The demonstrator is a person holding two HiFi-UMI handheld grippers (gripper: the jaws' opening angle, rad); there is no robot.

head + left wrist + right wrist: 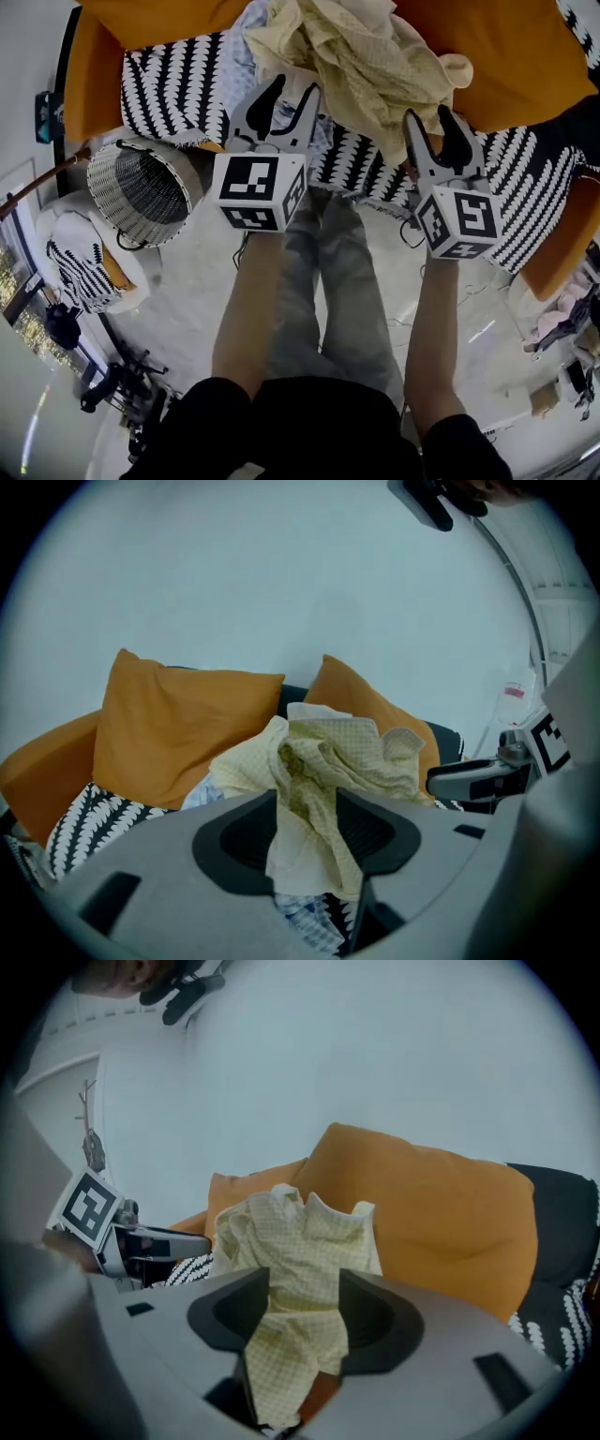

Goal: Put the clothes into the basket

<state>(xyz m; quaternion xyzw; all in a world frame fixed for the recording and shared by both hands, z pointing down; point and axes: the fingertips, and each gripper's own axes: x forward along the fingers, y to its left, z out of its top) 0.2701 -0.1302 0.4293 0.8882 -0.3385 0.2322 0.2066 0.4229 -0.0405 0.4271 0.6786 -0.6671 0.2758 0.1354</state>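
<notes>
- Loosely heaped, the clothes [356,47] lie on the sofa [94,75], against its orange cushions [506,56] and partly on a black-and-white throw [173,84].
- On top is a crumpled pale yellow garment with a fine check; one fold hangs down toward the sofa's front edge.
- A blue-and-white checked piece [246,56] peeks out at the heap's left side.
- Off to the left, the basket [145,192] lies tipped on its side on the floor, well apart from the clothes, with nothing visible inside.
- Both forearms reach forward side by side over the person's legs.
- The left gripper [281,103] points at the heap's lower left edge; its jaws stand apart and grasp nothing, with yellow cloth showing through the gap just ahead.
- The right gripper [436,131] points at the hanging fold, jaws likewise spread and empty, near the cloth without pressing it.
</notes>
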